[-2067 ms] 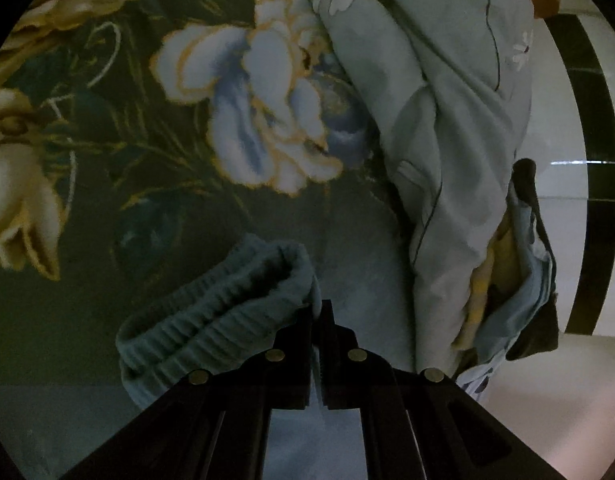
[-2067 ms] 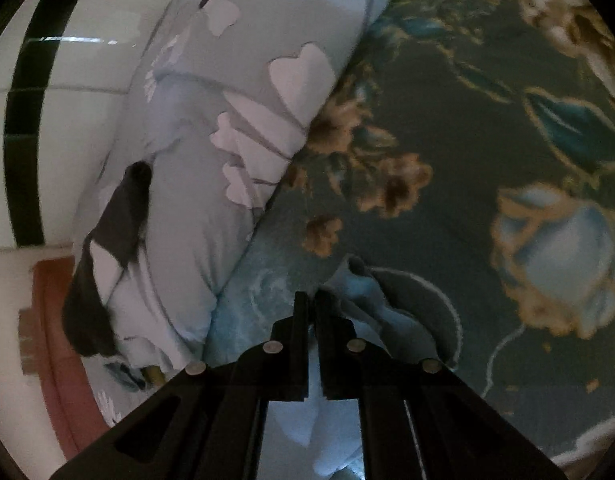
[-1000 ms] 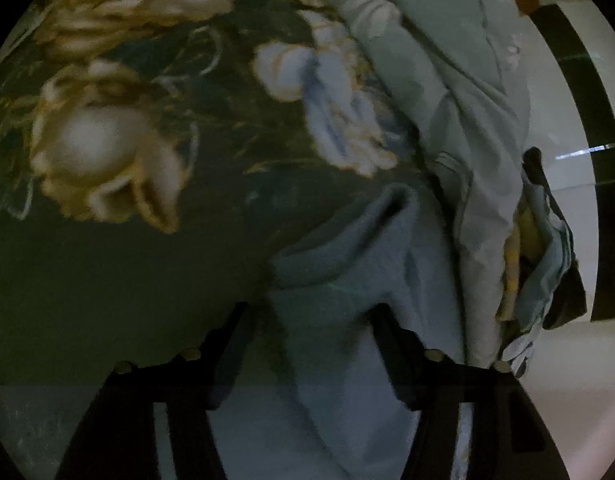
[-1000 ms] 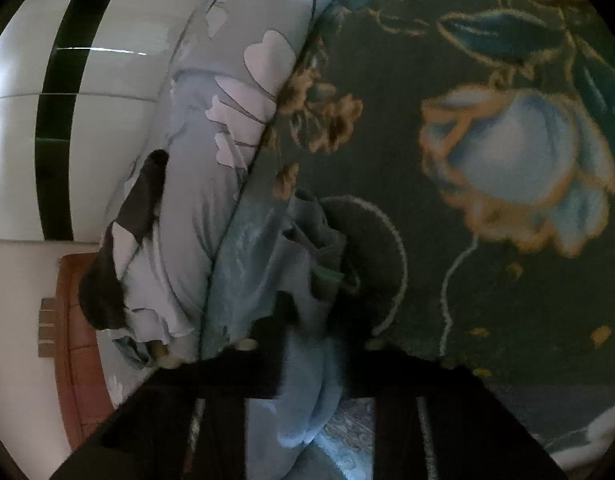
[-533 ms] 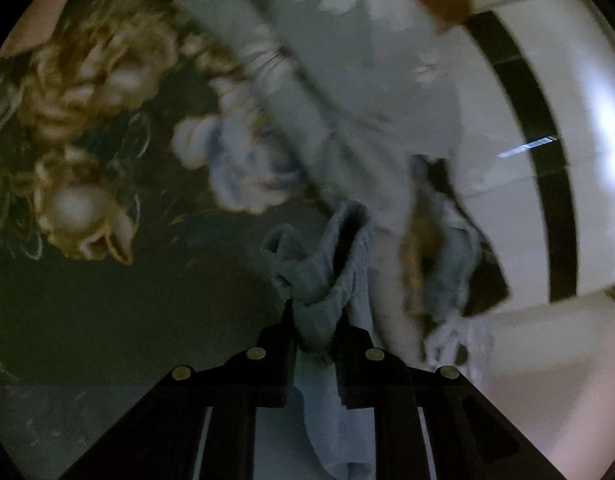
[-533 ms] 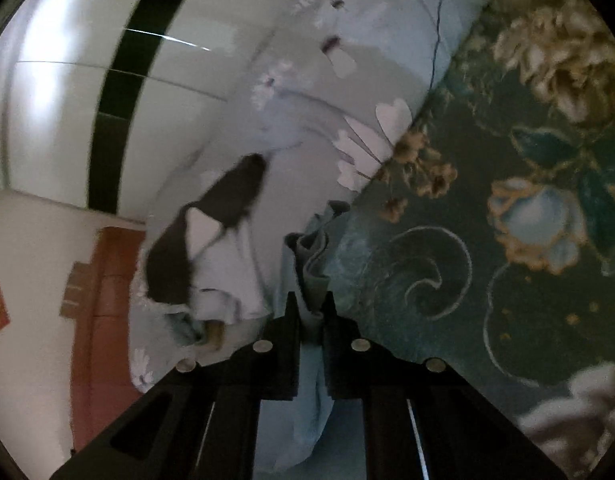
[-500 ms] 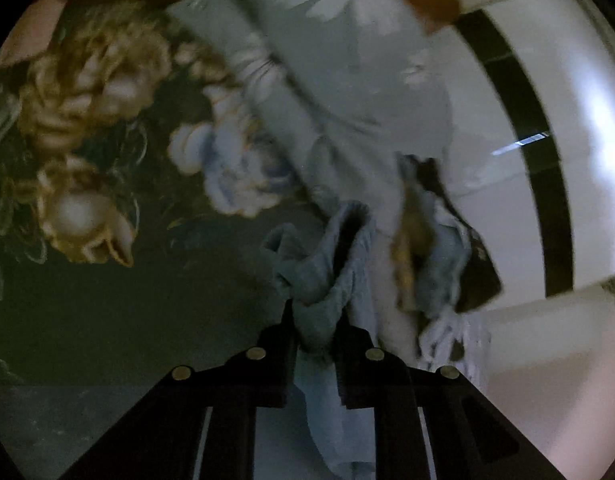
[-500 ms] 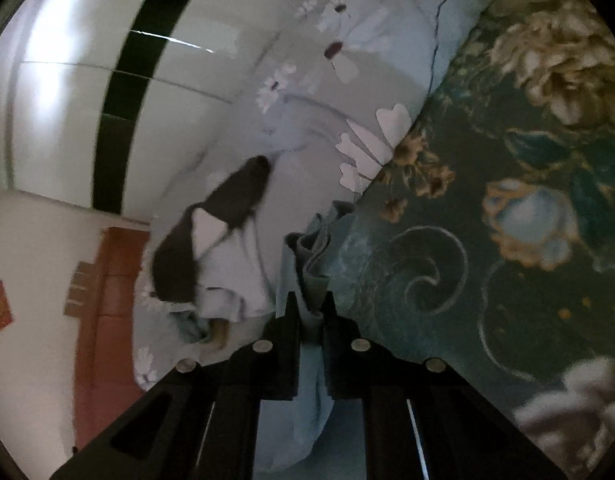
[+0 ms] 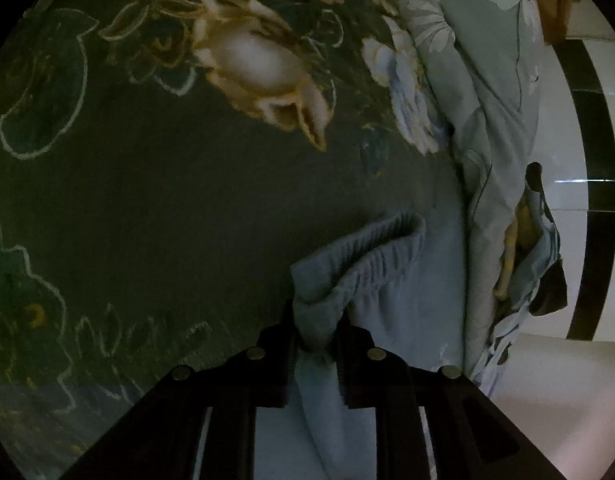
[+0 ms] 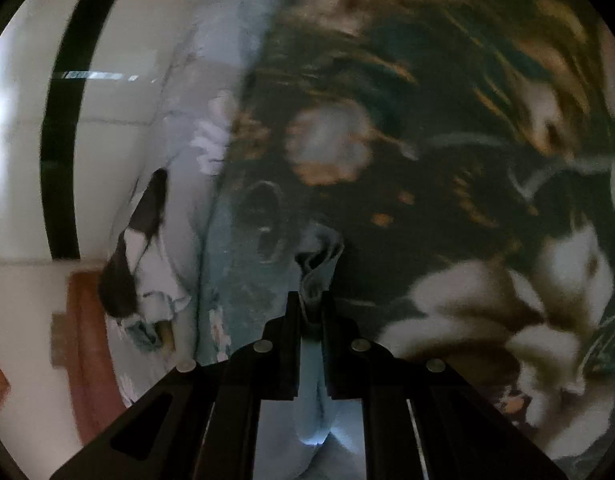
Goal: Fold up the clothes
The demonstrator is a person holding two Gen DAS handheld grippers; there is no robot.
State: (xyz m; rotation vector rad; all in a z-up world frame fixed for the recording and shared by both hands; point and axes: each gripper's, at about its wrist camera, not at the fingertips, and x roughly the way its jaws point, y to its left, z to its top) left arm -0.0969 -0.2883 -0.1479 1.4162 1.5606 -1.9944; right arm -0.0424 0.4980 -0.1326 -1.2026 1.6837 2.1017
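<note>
A light blue garment with a ribbed elastic band (image 9: 371, 256) is pinched between the fingers of my left gripper (image 9: 315, 320), which is shut on it; its cloth trails down between the jaws. In the right wrist view another bunched edge of the same light blue garment (image 10: 319, 264) sticks up from my right gripper (image 10: 311, 304), also shut on it. Both hold the cloth over a dark green floral blanket (image 9: 167, 200). The right wrist view is blurred by motion.
A pale blue quilt with white daisies (image 9: 487, 80) lies bunched along the blanket's edge, with a small dark and yellow cloth heap (image 9: 535, 264) beside it. Beyond is white tiled floor with a black stripe (image 9: 595, 208). A red-brown mat (image 10: 87, 340) lies on the floor.
Both grippers opened, reclosed on the light blue garment and lifted it. Since half a second ago both have swung over the dark floral blanket, the right one still moving fast.
</note>
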